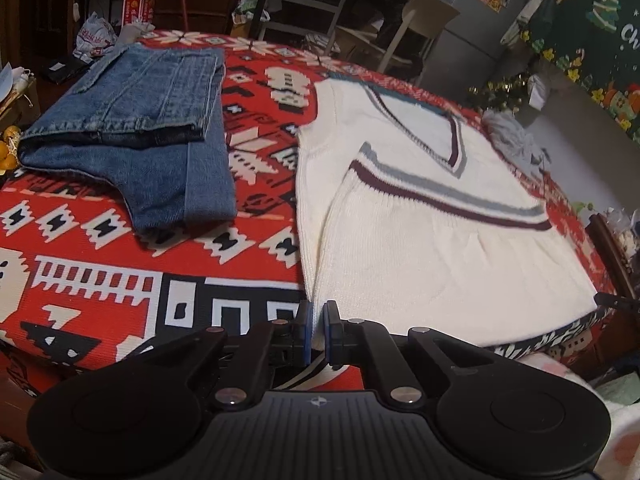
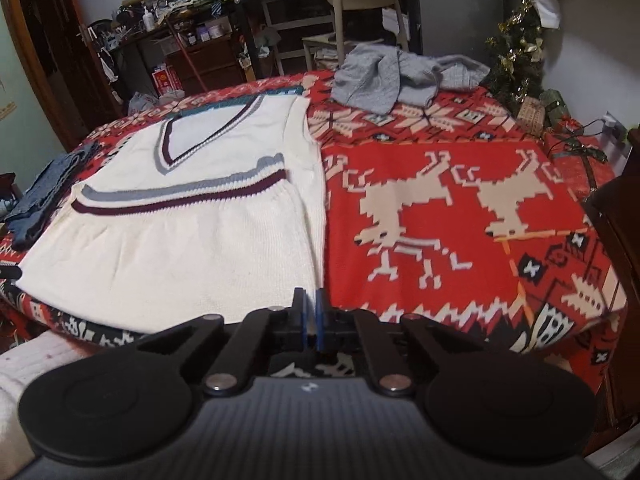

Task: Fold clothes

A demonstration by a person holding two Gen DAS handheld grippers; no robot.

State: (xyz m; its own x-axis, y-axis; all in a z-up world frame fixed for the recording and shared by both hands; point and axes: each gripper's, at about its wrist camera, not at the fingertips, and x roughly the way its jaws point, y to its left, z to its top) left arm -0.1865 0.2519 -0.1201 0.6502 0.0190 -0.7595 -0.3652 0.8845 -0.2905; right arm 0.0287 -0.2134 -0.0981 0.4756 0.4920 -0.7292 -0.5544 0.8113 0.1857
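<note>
Two hand-held grippers sit at the near hem of a white sweater (image 1: 440,240) on a table spread with a red patterned cloth (image 1: 100,288). The left gripper (image 1: 319,312) pinches the sweater's near left corner; the right gripper (image 2: 310,304), jaws pressed nearly together, appears to nip the near right corner, likely readying a fold away from the edge. The sleeves already lie folded across the chest. Beyond, folded jeans (image 1: 160,120) rest to the left, and a crumpled grey garment (image 2: 384,76) waits at the far side.
</note>
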